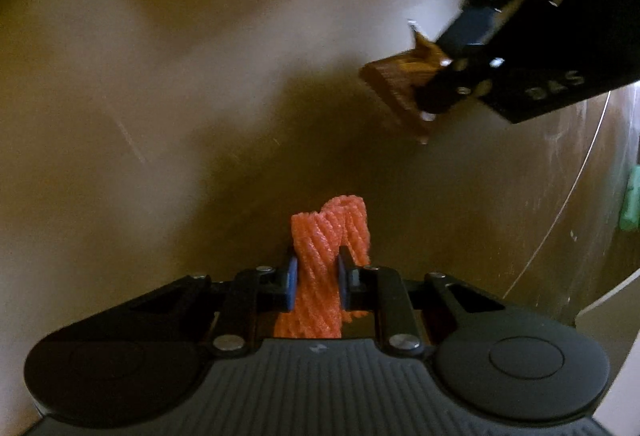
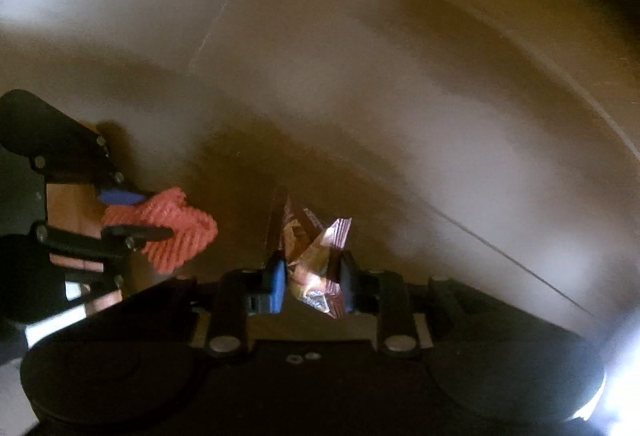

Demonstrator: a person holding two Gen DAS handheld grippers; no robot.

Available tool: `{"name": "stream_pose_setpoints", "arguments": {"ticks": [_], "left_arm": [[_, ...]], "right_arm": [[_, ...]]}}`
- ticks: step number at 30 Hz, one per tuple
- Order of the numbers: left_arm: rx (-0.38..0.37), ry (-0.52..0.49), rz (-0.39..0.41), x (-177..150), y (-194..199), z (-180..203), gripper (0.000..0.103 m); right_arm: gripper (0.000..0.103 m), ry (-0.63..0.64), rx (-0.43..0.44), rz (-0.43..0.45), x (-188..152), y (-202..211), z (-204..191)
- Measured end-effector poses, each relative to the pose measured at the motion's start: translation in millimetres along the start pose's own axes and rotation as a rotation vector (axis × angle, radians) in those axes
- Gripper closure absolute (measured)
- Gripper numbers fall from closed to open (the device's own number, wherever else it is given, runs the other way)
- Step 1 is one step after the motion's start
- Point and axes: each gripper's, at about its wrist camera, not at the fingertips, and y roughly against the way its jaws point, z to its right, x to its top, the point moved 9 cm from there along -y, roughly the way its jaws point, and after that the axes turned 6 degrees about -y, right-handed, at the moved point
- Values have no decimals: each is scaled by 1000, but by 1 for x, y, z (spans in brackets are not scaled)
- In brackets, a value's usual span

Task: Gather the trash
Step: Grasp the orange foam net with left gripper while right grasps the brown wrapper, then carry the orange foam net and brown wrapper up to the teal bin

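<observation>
My left gripper is shut on an orange foam fruit net, which sticks out past the blue pads. My right gripper is shut on a crumpled brown snack wrapper. Both hang inside a smooth, dim, brownish container. In the left wrist view the right gripper comes in from the upper right with the wrapper. In the right wrist view the left gripper sits at the left with the foam net.
The container's curved wall surrounds both grippers. A pale rim line runs down the right side. A green object shows at the far right edge, outside the wall.
</observation>
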Motion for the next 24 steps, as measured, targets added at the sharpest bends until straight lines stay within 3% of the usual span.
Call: {"name": "stream_pose_setpoints", "arguments": {"ticks": [9, 15, 17, 24], "left_arm": [[90, -102, 170, 47, 100, 8, 85], [154, -167, 268, 73, 178, 27, 85], [183, -177, 303, 80, 209, 30, 85], [267, -145, 431, 89, 315, 59, 85]], "right_arm": [[78, -94, -31, 213, 20, 114, 10], [79, -149, -39, 366, 4, 202, 6], [79, -140, -44, 416, -6, 240, 24], [79, -156, -41, 581, -34, 351, 20]]}}
